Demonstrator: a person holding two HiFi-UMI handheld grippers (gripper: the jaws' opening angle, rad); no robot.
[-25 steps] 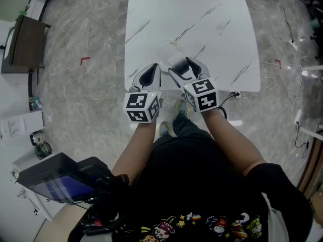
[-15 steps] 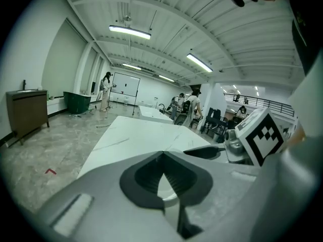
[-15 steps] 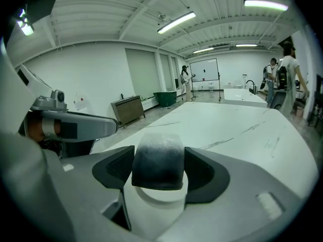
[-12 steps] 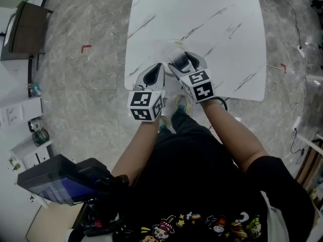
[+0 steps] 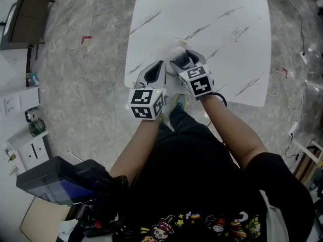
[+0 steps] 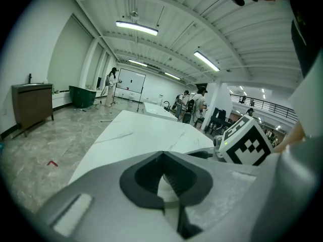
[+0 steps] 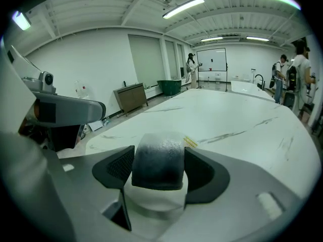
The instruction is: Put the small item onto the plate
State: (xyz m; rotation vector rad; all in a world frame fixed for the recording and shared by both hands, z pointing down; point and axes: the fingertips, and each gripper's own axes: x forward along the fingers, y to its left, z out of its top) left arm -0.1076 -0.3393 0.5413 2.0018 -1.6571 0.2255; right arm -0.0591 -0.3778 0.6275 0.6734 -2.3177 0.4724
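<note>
My right gripper (image 5: 184, 60) (image 7: 157, 160) is shut on the small item (image 7: 157, 158), a rounded piece that is dark grey on top and fades to white below (image 5: 180, 59). It hangs low over the near part of the white marbled table (image 5: 217, 29). Just beyond its tips lies a faint, pale round shape (image 5: 174, 49) with a small yellow sticker (image 7: 190, 141); I cannot tell for sure that this is the plate. My left gripper (image 5: 154, 73) (image 6: 161, 158) is beside it on the left, jaws shut at the tips, gripping nothing.
A brown cabinet (image 5: 20, 14) (image 6: 32, 105) stands far left on the floor. Cables (image 5: 298, 59) trail along the floor at the right. A red mark (image 5: 86, 38) is on the floor. Several people (image 6: 194, 105) stand far off in the hall, beyond more tables.
The head view has shifted, so the table sits more to the right. Both grippers keep their places at the table's near edge, the right one holding the item throughout.
</note>
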